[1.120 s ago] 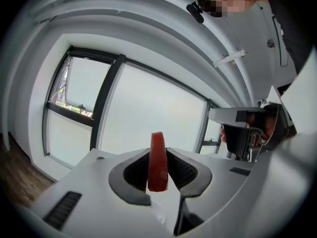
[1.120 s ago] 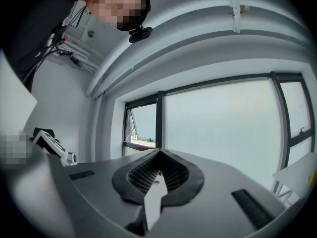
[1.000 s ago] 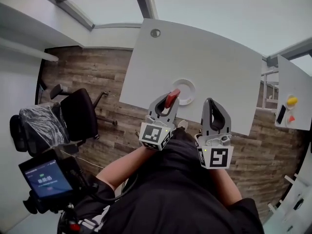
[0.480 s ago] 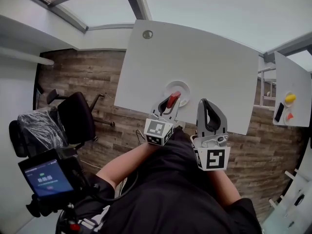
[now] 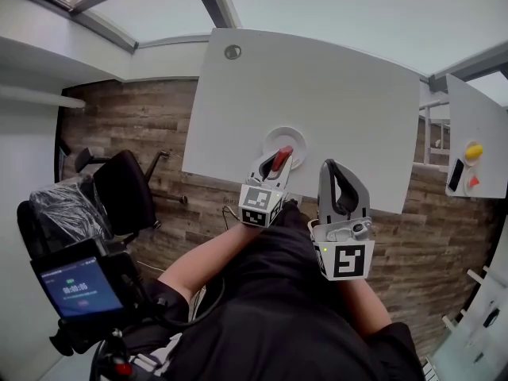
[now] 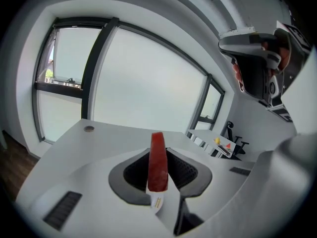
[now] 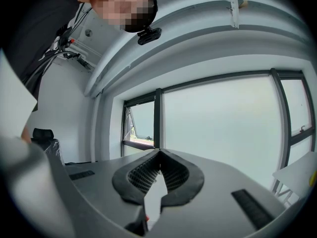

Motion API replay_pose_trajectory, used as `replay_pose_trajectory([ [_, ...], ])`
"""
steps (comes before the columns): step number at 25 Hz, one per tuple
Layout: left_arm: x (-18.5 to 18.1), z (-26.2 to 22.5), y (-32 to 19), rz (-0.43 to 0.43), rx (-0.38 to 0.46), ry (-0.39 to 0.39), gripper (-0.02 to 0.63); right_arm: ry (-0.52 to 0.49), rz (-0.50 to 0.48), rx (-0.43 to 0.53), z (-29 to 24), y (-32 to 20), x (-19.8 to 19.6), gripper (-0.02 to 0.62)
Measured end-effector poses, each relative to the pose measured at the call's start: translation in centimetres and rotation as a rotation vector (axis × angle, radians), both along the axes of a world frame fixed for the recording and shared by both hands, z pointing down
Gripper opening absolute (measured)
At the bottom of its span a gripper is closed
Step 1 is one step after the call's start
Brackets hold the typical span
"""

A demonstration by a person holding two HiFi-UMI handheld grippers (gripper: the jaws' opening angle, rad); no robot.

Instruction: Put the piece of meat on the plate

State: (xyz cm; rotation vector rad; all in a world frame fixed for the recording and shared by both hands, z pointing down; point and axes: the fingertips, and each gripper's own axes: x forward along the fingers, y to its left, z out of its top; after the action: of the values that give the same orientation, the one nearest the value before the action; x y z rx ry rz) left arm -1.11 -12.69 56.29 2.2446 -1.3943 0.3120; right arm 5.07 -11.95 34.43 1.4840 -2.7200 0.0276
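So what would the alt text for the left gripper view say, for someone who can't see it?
The fingers of the left gripper pinch a thin red piece of meat, held upright and edge-on to the camera, above a white table. Large windows fill the background.

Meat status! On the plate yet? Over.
Left gripper shut on meat, over plate, not down yet. Right gripper shut, empty. Nothing in the way.
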Motion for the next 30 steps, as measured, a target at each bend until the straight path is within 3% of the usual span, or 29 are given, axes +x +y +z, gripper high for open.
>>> replay_pose_trajectory([
  [7,-0.2,2.8,-0.2,0.04,-0.039,-0.051,0.095,-0.009,0.007,0.0,-0.7,0.8,-0.3,0.005],
  [14,2.5,8.7,-0.5,0.112,-0.115,-0.127,0.095,-0.009,0.021,-0.033,2.2,-1.0,2.1,0.005],
  [18,2.5,9.7,0.7,0.126,-0.152,-0.135,0.095,-0.011,0.02,-0.035,1.5,-0.1,1.7,0.005],
  [30,0.1,13.9,-0.5,0.064,-0.21,-0.147,0.095,0.031,0.059,-0.097,4.2,-0.3,2.9,0.005],
])
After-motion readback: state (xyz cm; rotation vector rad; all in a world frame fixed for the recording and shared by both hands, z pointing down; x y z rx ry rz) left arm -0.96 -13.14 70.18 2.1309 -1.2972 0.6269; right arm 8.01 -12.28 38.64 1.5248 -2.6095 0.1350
